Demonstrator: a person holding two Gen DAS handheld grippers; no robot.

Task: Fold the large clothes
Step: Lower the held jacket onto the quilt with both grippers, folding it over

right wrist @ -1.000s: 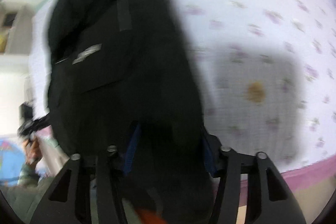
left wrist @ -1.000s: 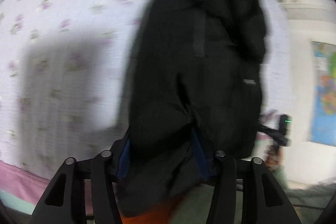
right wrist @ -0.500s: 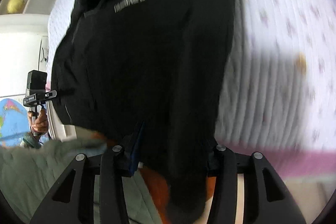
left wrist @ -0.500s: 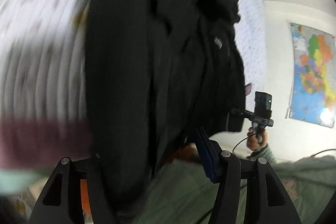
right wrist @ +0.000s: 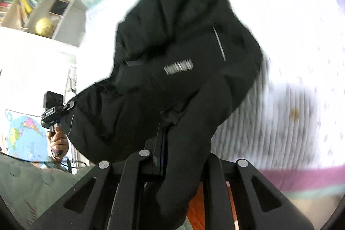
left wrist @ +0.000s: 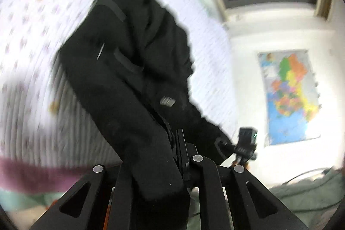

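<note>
Each hand-held gripper, left (left wrist: 172, 156) and right (right wrist: 170, 143), clamps the black jacket (left wrist: 129, 70) above the bedsheet (left wrist: 32, 36).

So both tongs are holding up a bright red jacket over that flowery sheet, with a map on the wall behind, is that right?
Nearly. The jacket is black, not red; both wrist views show it, the right one most clearly, with a pale logo on the chest. The rest holds: the left tongs and right tongs both grip it over the flowery sheet, and a map hangs on the wall.
</note>
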